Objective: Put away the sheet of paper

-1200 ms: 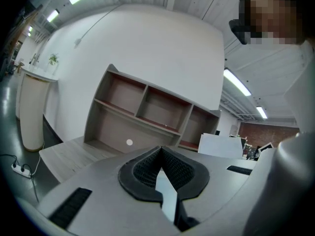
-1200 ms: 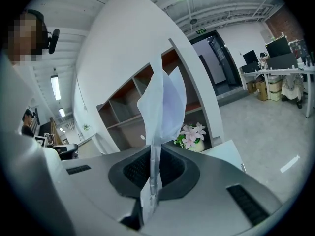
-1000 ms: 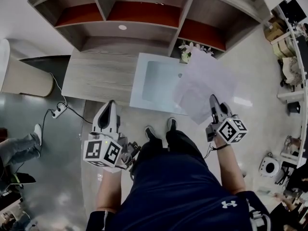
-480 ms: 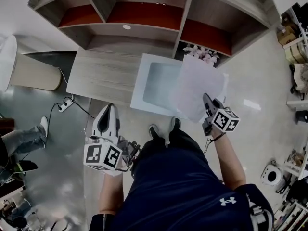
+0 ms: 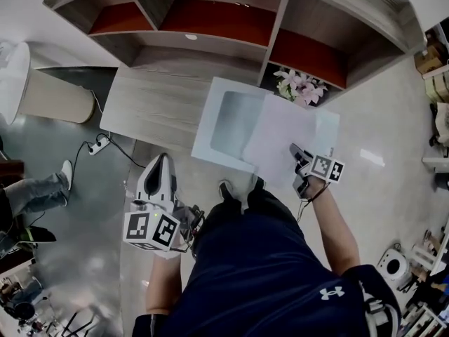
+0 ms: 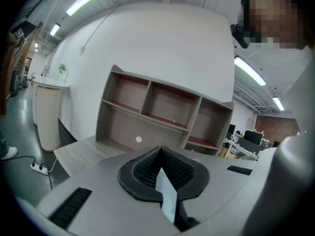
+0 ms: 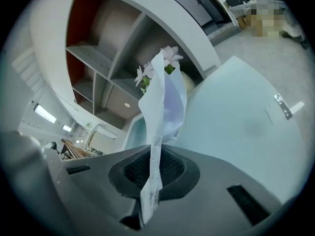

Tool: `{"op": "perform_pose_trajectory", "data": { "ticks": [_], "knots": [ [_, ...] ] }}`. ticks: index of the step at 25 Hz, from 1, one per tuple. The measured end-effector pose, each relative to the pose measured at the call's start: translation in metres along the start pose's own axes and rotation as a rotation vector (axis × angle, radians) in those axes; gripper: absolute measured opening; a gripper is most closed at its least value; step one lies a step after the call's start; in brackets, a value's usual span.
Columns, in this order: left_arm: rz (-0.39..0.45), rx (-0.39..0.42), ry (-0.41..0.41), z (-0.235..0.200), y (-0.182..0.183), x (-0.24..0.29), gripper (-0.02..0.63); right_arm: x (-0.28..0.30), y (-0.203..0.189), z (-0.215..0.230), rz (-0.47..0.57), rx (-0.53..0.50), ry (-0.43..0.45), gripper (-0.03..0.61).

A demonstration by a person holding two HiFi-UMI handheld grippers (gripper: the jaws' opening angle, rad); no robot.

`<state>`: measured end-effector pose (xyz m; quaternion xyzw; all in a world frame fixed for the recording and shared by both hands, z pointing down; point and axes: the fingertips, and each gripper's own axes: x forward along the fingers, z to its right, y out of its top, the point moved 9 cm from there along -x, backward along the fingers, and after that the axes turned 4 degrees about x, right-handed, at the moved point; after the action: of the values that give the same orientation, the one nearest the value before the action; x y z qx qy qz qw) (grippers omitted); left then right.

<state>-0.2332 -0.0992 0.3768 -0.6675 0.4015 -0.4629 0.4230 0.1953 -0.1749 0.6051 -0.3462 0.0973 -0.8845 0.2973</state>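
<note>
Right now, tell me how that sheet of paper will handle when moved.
Probably floppy: the sheet of paper curls above the shut jaws of the right gripper. Likely very light: one edge pinch carries it. It may flutter.

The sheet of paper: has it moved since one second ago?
Yes. The sheet, held by the right hand-held gripper, has come down away from the flowers, which it partly covered, and is now over the white box.
</note>
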Motion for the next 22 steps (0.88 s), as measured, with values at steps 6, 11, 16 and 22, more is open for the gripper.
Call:
{"op": "perform_pose_trajectory", "data": {
  "ticks": [6, 11, 16, 22],
  "knots": [
    [-0.003, -0.008, 0.034, -0.003, -0.001, -0.005, 0.015, 0.019, -0.001, 0.024, -0.058, 0.061, -0.048, 0.017],
    [-0.003, -0.019, 0.056, -0.006, -0.002, -0.007, 0.015, 0.029, 0.002, 0.035, -0.107, 0.091, -0.132, 0.017],
    [-0.005, -0.03, 0.069, -0.009, -0.004, -0.007, 0.015, 0.045, 0.004, 0.036, -0.148, 0.085, -0.151, 0.017],
    [-0.009, -0.045, 0.092, -0.011, -0.007, -0.007, 0.015, 0.065, 0.006, 0.035, -0.17, 0.09, -0.149, 0.017]
  ]
}}
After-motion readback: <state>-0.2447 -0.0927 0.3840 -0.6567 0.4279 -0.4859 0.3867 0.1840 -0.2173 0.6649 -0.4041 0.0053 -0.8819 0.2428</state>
